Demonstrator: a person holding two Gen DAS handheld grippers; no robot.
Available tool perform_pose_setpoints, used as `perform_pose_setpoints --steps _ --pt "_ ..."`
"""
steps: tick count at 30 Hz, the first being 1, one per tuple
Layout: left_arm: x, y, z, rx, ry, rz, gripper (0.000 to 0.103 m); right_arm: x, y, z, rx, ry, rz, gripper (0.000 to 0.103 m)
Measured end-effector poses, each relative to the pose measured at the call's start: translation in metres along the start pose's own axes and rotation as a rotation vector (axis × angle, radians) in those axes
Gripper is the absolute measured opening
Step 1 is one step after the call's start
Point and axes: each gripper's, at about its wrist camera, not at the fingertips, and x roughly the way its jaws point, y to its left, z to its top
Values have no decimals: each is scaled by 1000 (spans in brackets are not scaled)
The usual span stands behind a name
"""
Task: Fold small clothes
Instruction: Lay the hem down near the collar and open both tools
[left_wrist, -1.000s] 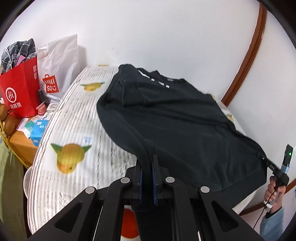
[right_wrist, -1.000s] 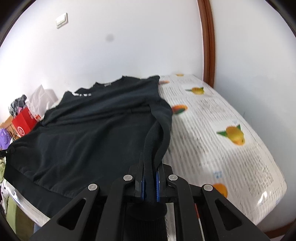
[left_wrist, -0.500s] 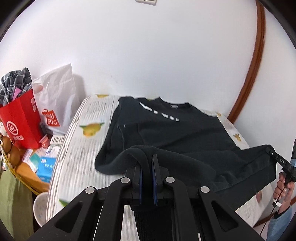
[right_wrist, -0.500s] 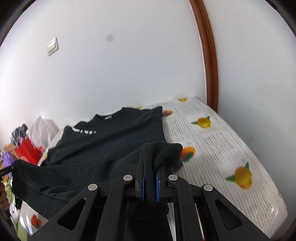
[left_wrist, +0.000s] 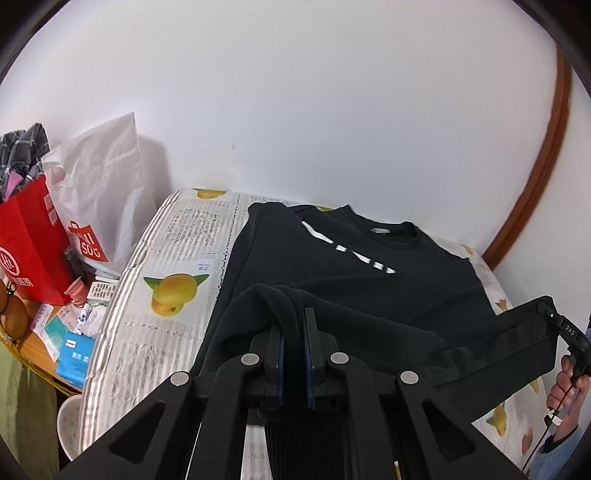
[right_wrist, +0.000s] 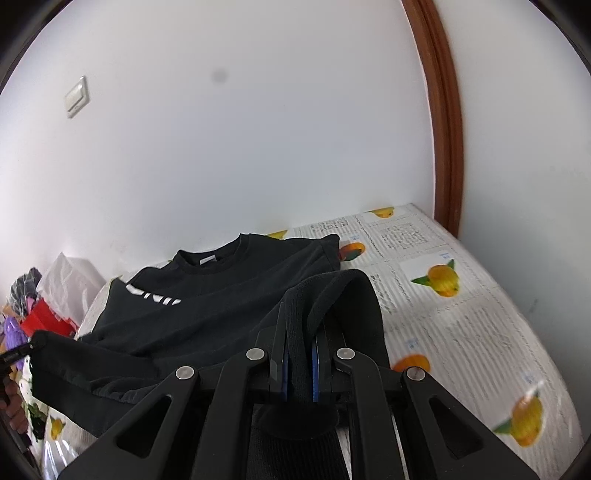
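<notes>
Sweatshirt (left_wrist: 369, 295) hem between both hand-held grippers

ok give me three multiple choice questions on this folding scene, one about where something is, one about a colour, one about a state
1. Where does the red bag stand?
A. on the sweatshirt
B. beside the table's left edge, next to a white bag
C. by the wooden trim on the right

2. What colour is the sweatshirt?
A. black with white lettering
B. grey
C. red

3. What state is the left gripper in?
A. wide open above the cloth
B. shut on nothing
C. shut on the sweatshirt's hem

Answers:
1 B, the left wrist view shows both bags past the left side of the fruit-print table cover.
2 A, the cloth is black, with white marks below the collar.
3 C, dark fabric passes between its closed fingers, as with the right gripper.
</notes>
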Motion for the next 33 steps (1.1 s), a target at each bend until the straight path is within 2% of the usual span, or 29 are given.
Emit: perform_pose_setpoints --steps 5,10,18,20,22,24,25,27,31,33 --pt "37 9 7 -24 51 30 9 45 -5 7 13 38 -18 8" --pt "70 13 4 -4 98 92 10 86 -4 2 -32 84 -69 9" --pt "92 15 1 18 128 118 13 133 -5 -16 -81 166 -145 11" --pt "93 14 1 30 133 118 15 132 -5 -16 -94 170 -149 13" --pt "92 14 0 35 135 107 21 126 -3 -16 -120 178 -159 20" --pt "88 14 -2 31 138 93 33 117 -1 -16 -161 177 -161 29" --pt "86 15 -3 26 140 87 35 110 1 -17 -186 171 -160 36" --pt "80 17 -7 20 140 85 45 93 0 -21 -224 161 -142 43" --pt "64 27 -17 17 137 63 48 62 -8 -29 -267 141 -117 52" --pt "52 37 -23 -9 136 39 51 44 -16 -31 -264 124 -103 53"
